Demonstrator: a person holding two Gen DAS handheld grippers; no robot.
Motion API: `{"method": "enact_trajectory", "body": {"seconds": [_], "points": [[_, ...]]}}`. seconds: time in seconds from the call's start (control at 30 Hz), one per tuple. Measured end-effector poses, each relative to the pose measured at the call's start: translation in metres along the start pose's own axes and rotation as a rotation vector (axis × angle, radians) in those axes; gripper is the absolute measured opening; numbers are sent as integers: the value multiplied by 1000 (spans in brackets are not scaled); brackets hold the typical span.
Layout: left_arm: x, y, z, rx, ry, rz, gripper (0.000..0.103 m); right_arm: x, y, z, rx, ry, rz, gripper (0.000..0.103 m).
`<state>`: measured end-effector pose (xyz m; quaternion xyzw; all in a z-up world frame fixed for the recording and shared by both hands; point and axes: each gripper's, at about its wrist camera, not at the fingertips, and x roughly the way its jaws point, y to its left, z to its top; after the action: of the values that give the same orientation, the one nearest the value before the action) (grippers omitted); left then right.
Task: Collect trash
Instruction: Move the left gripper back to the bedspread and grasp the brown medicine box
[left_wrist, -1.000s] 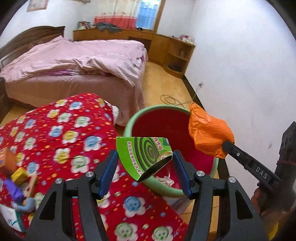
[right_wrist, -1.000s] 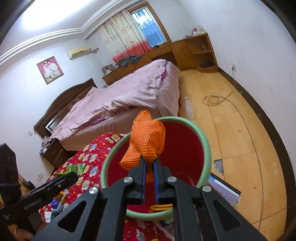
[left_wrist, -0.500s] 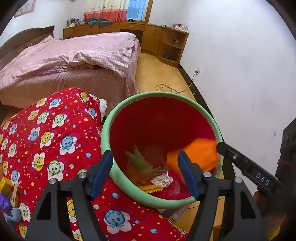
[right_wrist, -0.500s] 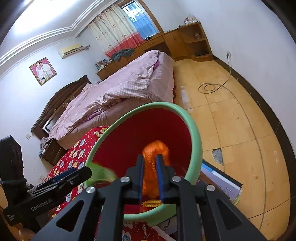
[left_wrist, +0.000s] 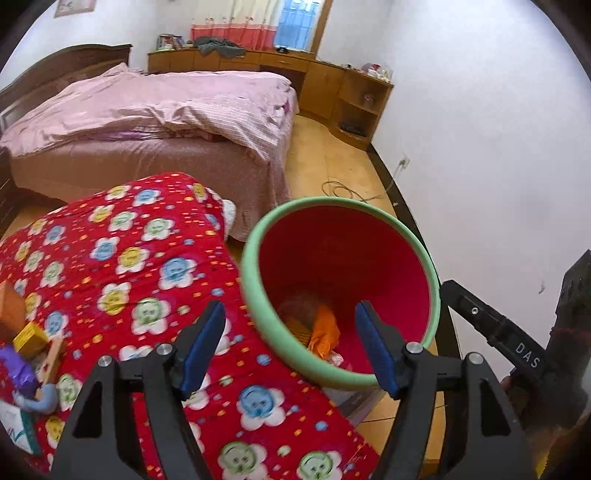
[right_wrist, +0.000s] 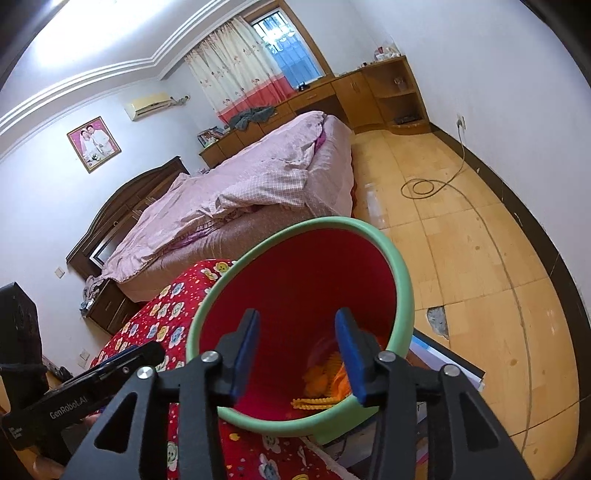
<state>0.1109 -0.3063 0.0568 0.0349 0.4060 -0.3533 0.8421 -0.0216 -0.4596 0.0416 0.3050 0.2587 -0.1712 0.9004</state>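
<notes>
A red bin with a green rim (left_wrist: 255, 295) stands beside the quilt-covered surface. At its bottom lies an orange mesh bag (left_wrist: 325, 328) with other scraps, among them a yellow ridged piece (right_wrist: 314, 401). My left gripper (left_wrist: 290, 321) hangs open over the bin's near rim, with nothing between its blue pads. My right gripper (right_wrist: 297, 325) is over the bin mouth (right_wrist: 402, 288), its jaws opening and empty; the orange bag (right_wrist: 321, 380) lies far below them. One of the right gripper's fingers (left_wrist: 491, 332) shows at the right edge of the left wrist view.
A red flowered quilt (left_wrist: 129, 266) covers the surface left of the bin, with toys and small boxes (left_wrist: 26, 343) at its left edge. A pink bed (left_wrist: 147, 122) is behind. A cable (right_wrist: 424, 188) lies coiled on the wooden floor, and flat papers (right_wrist: 443, 358) lie under the bin.
The green box left my left gripper and dropped into the bin. My right gripper opened and the orange bag fell to the bin's bottom. The left gripper's jaws widened.
</notes>
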Motion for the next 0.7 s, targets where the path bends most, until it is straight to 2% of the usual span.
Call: {"method": "enact_trajectory", "body": {"seconds": [0.33, 0.7], "points": [[-54, 44, -13, -95, -54, 58, 72, -14, 34, -8, -33, 9, 18, 60], [-90, 104, -24, -164, -86, 142, 72, -9, 87, -24, -76, 55, 49, 62]]}}
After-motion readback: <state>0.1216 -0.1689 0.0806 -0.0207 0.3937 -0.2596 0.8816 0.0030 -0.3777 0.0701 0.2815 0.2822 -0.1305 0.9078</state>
